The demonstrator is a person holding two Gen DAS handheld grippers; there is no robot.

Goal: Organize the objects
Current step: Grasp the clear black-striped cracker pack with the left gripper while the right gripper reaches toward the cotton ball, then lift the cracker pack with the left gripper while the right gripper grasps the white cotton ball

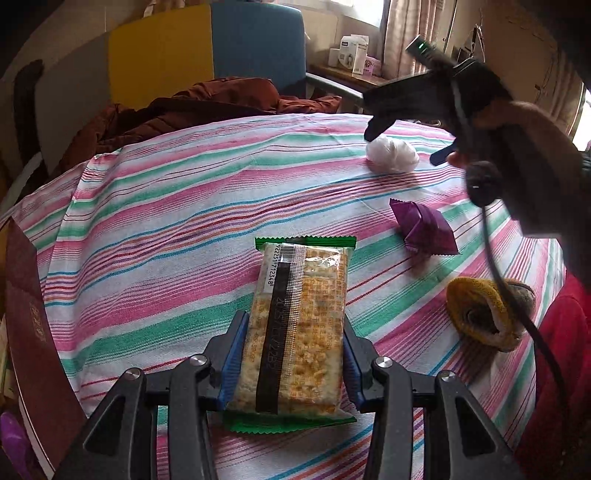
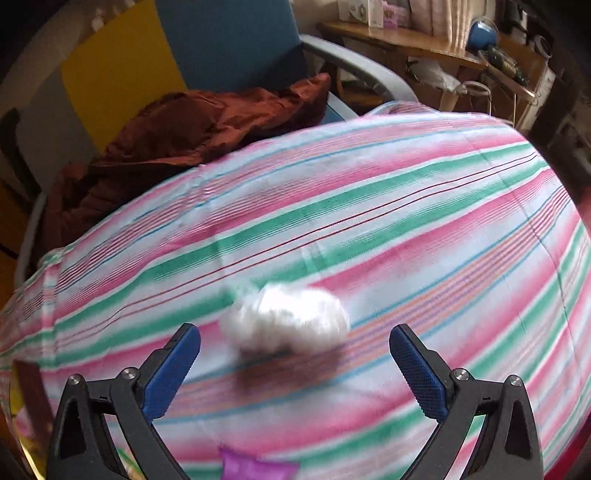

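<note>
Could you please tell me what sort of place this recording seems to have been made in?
Probably a lived-in home room, not a lab: a table under a striped cloth, a brown jacket dumped on a blue armchair, and a curtained window above a cluttered wooden shelf.

Right wrist view smeared by motion blur: white wad (image 2: pixel 284 319) ahead of the spread jaws just a fuzzy blob, no telling what material. Purple wrapper (image 2: pixel 255 466) below the jaws chopped off by the bottom edge. Over in the left view, cracker pack (image 1: pixel 295 332) pinched between the jaws, sides hidden behind the pads (image 1: pixel 236 363). Print on it too small to read. Dark red box (image 1: pixel 29 332) left of the jaws cropped by the frame.
</note>
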